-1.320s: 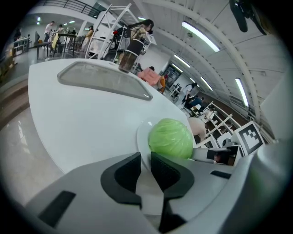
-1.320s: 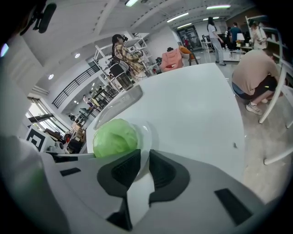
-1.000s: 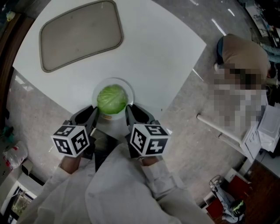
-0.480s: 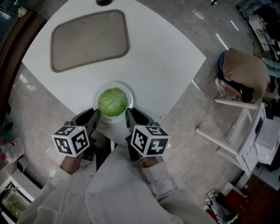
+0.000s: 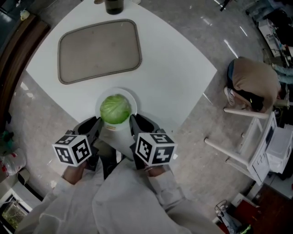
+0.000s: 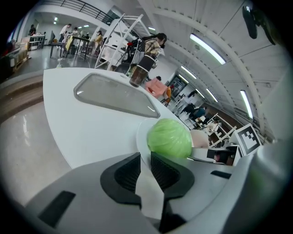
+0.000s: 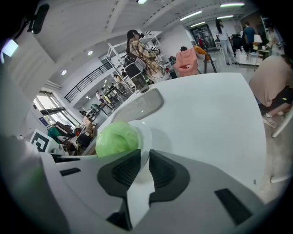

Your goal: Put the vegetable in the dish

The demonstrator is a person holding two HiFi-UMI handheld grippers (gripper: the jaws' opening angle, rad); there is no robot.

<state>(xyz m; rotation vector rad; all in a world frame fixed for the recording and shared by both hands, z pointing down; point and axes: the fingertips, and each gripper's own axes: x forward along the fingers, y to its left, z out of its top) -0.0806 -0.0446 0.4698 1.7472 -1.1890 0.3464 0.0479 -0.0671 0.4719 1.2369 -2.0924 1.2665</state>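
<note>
Only the head view shows the white round dish (image 5: 132, 99) at the near edge of the white worktop (image 5: 183, 59). The left hand-held gripper (image 6: 145, 157) and the right hand-held gripper (image 7: 144, 160) each pinch its rim, jaws nearly together. The round pale-green cabbage (image 5: 115, 109) sits inside, with no clear long axis; the dish's mouth faces up.

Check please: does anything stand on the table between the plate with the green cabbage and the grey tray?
Nothing visible does. The left gripper and right gripper grip the white plate by its rim, the cabbage on it. Only bare table lies between it and the tray. A dark bottle stands beyond the tray.
</note>
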